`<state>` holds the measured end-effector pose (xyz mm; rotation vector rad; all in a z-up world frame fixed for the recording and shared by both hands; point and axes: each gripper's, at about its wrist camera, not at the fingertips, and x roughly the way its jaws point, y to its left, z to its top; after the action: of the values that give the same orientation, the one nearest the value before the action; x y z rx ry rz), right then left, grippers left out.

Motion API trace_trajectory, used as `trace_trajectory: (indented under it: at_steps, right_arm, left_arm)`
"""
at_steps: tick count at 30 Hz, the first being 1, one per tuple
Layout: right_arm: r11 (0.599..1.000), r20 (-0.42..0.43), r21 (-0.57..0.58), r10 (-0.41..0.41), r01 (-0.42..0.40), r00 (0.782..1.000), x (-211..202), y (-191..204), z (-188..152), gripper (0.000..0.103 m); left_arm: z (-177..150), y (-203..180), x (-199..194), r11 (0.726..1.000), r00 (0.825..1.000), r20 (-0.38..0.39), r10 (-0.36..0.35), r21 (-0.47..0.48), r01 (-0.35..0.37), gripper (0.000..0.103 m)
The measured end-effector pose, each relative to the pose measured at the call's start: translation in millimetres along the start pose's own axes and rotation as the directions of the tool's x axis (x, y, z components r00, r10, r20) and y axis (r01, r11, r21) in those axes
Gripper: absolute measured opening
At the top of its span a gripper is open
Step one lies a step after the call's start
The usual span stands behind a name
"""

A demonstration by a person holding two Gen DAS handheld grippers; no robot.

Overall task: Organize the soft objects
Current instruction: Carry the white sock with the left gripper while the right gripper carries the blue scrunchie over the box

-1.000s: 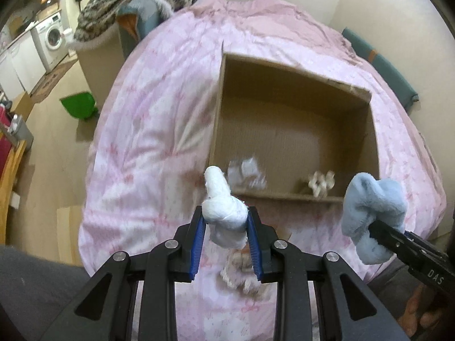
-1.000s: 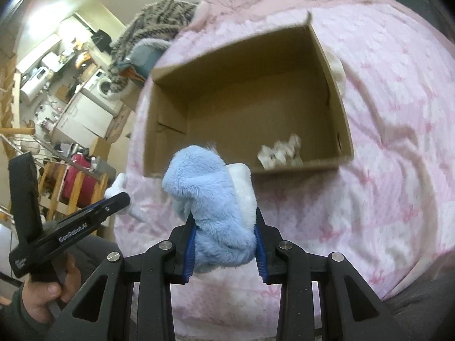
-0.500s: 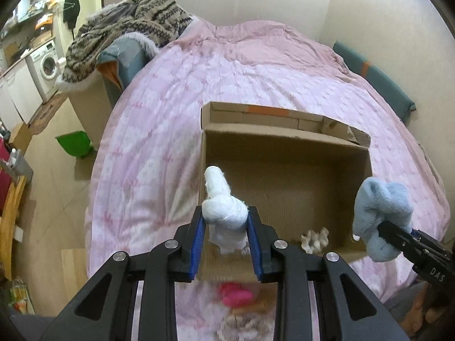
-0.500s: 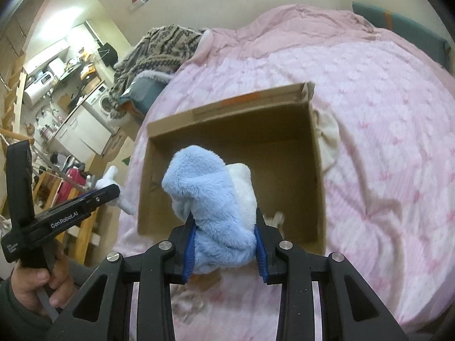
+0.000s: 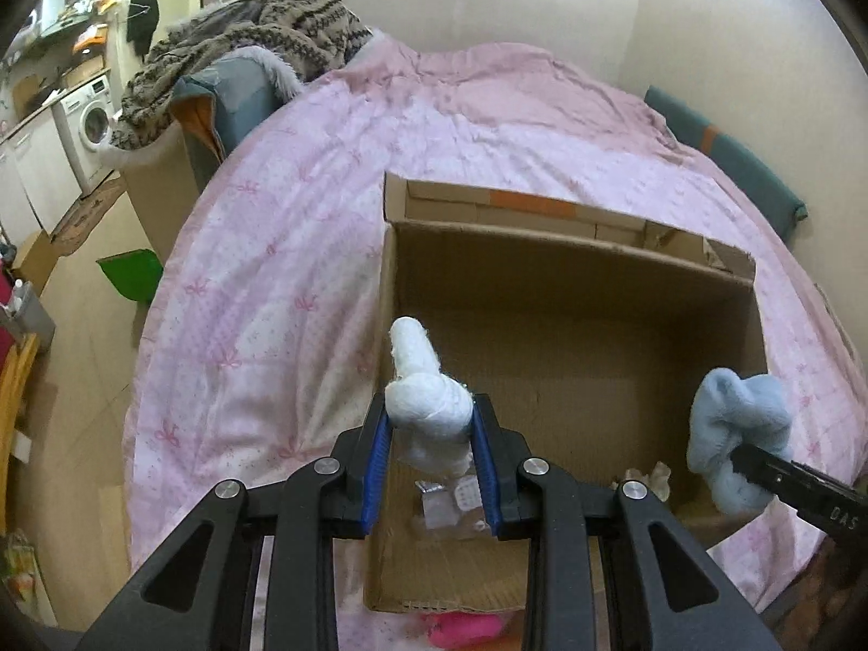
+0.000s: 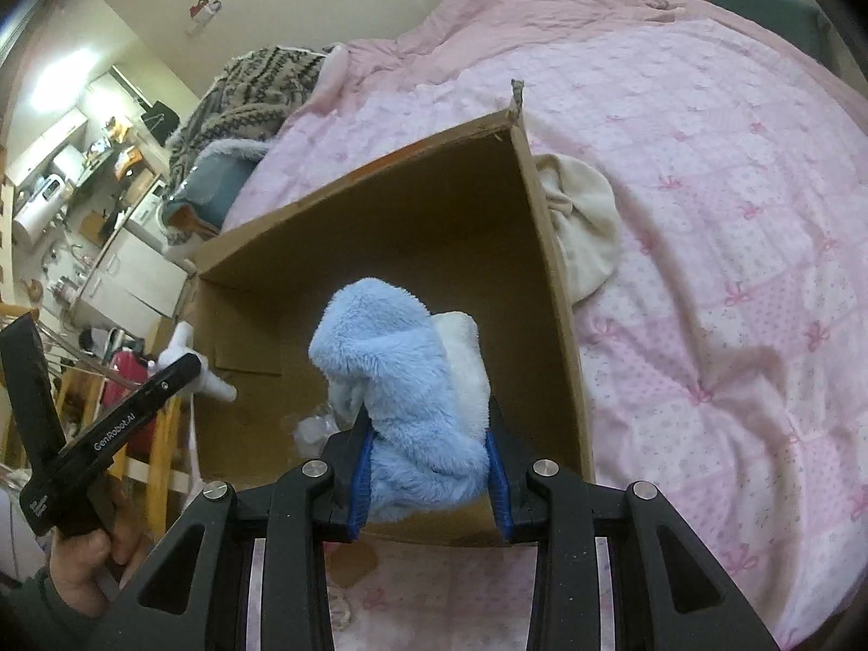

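Observation:
An open cardboard box (image 5: 569,271) (image 6: 548,249) lies on the pink bed. My left gripper (image 5: 431,434) is shut on a white soft toy (image 5: 426,396) and holds it above the box's near left part. My right gripper (image 6: 428,466) is shut on a fluffy blue and white soft toy (image 6: 401,396), held over the box's near edge; it also shows in the left wrist view (image 5: 738,428). Small pale items (image 5: 453,504) lie on the box floor.
A cream cloth (image 6: 586,222) lies on the bed against the box's right wall. A pink soft item (image 5: 461,629) lies in front of the box. A knitted blanket pile (image 5: 244,49) sits past the bed's far left. A green bin (image 5: 133,274) stands on the floor.
Both grippers have risen and moved forward over the box with their toys still held. The box interior now lies beneath them.

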<state>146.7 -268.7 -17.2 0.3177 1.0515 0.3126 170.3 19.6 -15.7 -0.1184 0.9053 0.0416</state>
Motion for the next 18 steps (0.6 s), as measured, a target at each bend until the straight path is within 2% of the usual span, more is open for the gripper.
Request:
trace_trajectory:
  at_steps: [6,9,18]
  right_arm:
    - [0.999,-0.029,-0.018,-0.043,0.042,0.999,12,4,-2,0.039]
    - [0.998,-0.039,-0.025,-0.054,0.053,0.998,14,3,-3,0.039]
    - [0.997,-0.055,-0.052,-0.057,0.055,0.997,17,6,-8,0.041]
  left_arm:
    - [-7,-10,4,0.999,0.999,-0.028,-0.035,0.033,0.036,0.026]
    - [-9,-14,2,0.996,0.996,-0.017,-0.089,0.029,0.089,0.026]
    - [-13,-24,5,0.996,0.998,-0.027,-0.056,0.071,0.058,0.026]
